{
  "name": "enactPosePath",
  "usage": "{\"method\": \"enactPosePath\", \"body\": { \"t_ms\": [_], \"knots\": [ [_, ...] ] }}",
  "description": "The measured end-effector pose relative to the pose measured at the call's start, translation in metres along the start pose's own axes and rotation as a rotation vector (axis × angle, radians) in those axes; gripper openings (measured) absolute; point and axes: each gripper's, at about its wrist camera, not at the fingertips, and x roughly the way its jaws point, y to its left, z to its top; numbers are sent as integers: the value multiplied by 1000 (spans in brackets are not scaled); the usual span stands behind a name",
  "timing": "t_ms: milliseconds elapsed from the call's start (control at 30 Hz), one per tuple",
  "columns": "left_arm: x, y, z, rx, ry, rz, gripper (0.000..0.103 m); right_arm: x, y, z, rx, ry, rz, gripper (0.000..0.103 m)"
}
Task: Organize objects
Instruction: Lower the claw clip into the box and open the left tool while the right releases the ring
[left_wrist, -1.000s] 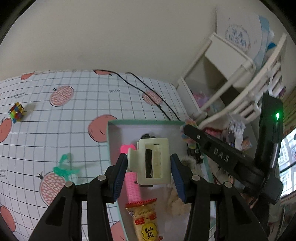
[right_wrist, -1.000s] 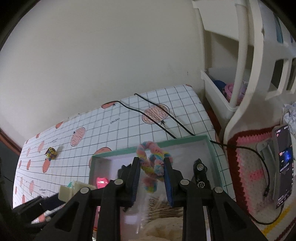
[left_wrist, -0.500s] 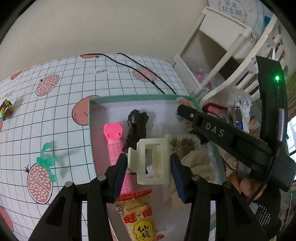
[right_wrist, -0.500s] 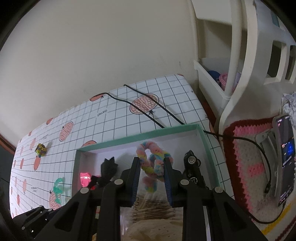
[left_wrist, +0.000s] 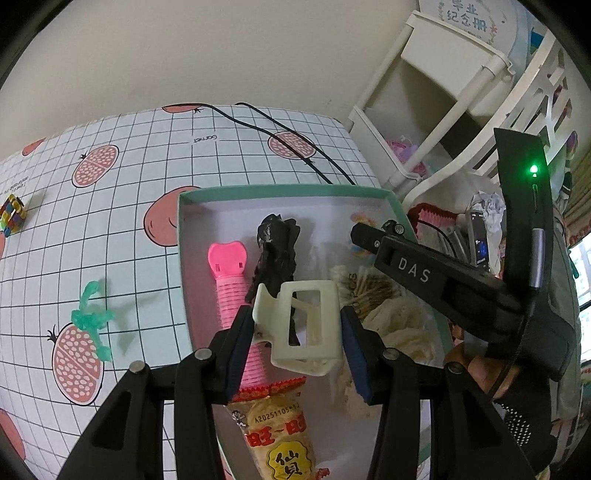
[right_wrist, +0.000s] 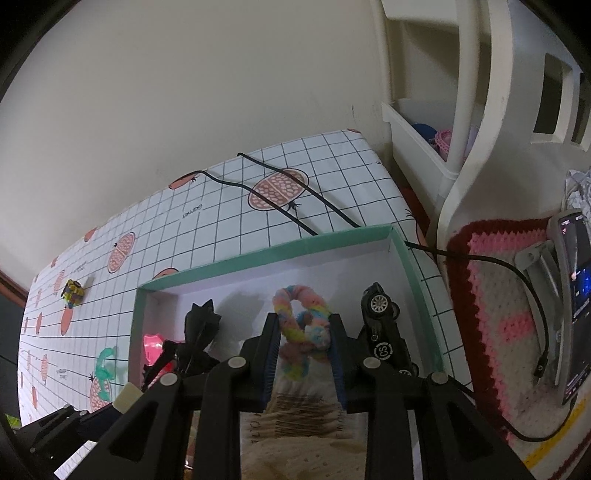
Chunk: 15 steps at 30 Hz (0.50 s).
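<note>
Left wrist view:
Left gripper (left_wrist: 298, 334): clamped on a cream hair claw clip (left_wrist: 302, 330), blue pads pressing its two sides.
Claw clip: held above the green-rimmed box (left_wrist: 284, 191), over the box's near half.
Under the clip: a pink hair roller (left_wrist: 236, 302) lying lengthwise, just beside a black crumpled piece (left_wrist: 275, 254) on its right.
Nearest the gripper: a red and yellow snack packet (left_wrist: 280, 432), touching the roller's near end.
Right of the fingers: cotton swabs in a clear bag (left_wrist: 373, 288) and a cream lace cloth (left_wrist: 399, 328), both in the box.
Left of the box: a green twisted pipe cleaner (left_wrist: 92, 317) on the checked tablecloth (left_wrist: 122, 206); a coloured cube (left_wrist: 12, 214) well apart at the far left.
Right side: the right gripper's black body crosses over the box's right part.

Right wrist view:
Right gripper (right_wrist: 303, 345): its jaws have just been opening a little, with a pastel rainbow fuzzy ring (right_wrist: 303, 328) between the pads; whether they still press it I cannot tell.
Fuzzy ring: over the box's far middle, low inside the green rim (right_wrist: 258, 254).
Right of the fingers: a black toy car (right_wrist: 384, 332) in the box, just beside the right finger.
Left of the fingers: the black piece (right_wrist: 199, 328) and the pink roller's end (right_wrist: 153, 345).
Beyond the box: a black cable (right_wrist: 280, 206) across the tablecloth.
</note>
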Motion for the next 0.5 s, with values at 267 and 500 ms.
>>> {"method": "enactPosePath", "body": {
  "t_ms": [267, 500],
  "knots": [
    [-2, -6, 2, 13, -3, -14, 49, 0, 0, 1, 2, 4, -3, 29],
    [-7, -4, 6, 2, -9, -19, 49, -2, 0, 2, 3, 5, -4, 32]
  ]
}}
